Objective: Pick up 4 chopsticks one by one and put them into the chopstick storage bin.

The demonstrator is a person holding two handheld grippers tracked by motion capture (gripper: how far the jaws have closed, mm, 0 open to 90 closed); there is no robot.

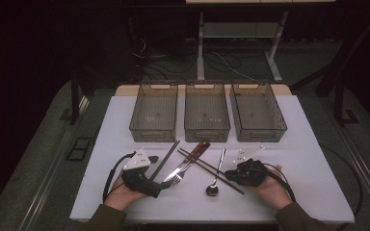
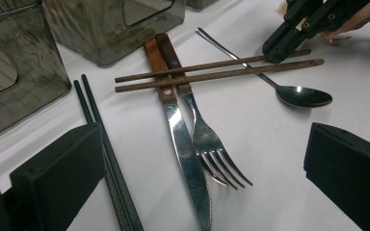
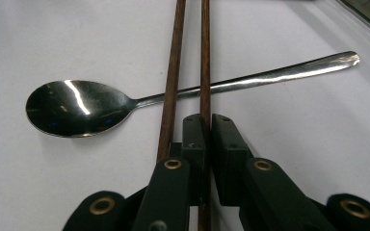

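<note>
Fingers (image 3: 198, 139) of the right gripper pinch one brown chopstick (image 3: 204, 57) at lower centre, left fingers (image 2: 53, 173) released; all cutlery lies on the worktop (image 1: 298, 159), bins (image 1: 207, 113) unfilled.

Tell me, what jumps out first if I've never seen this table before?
Cutlery lies criss-crossed at the middle of the white table: brown chopsticks across a wooden-handled knife, a fork and a spoon. The right gripper has its jaws shut on one brown chopstick. Behind stand three empty smoky bins in a row.
</note>
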